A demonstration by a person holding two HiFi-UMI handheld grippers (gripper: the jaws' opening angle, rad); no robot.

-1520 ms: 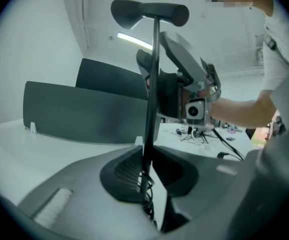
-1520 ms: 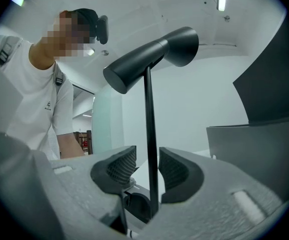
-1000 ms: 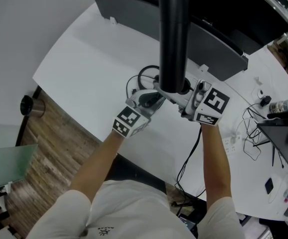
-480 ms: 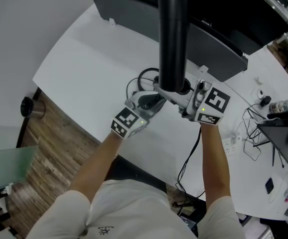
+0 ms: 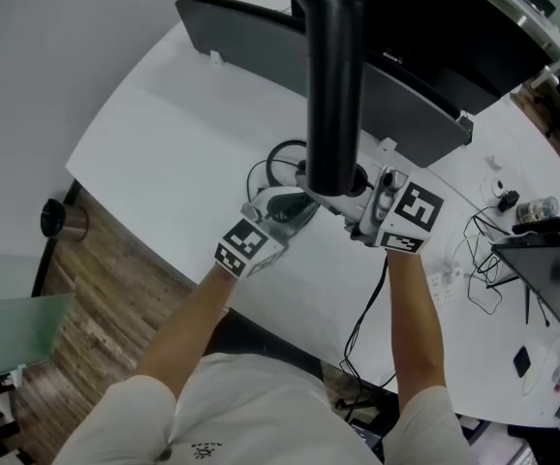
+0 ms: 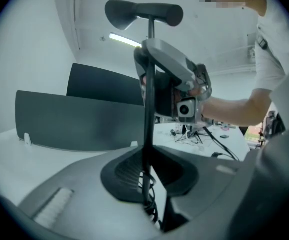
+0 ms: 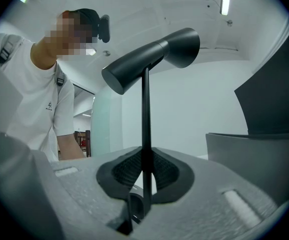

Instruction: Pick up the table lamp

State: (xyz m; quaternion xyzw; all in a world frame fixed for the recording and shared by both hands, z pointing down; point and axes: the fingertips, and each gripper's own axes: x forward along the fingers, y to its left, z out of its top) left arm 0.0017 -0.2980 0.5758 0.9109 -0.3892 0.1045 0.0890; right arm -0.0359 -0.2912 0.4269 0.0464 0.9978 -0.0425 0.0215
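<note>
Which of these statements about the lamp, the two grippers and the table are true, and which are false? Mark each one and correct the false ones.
1. The right gripper is shut on the thin stem of the table lamp. True.
2. The left gripper is open and holds nothing. False: its jaws are clamped on the same stem.
3. The table has a white top. True.
4. The lamp's head is white. False: it is black.
5. A black cable loops on the table beside the lamp. True.
</note>
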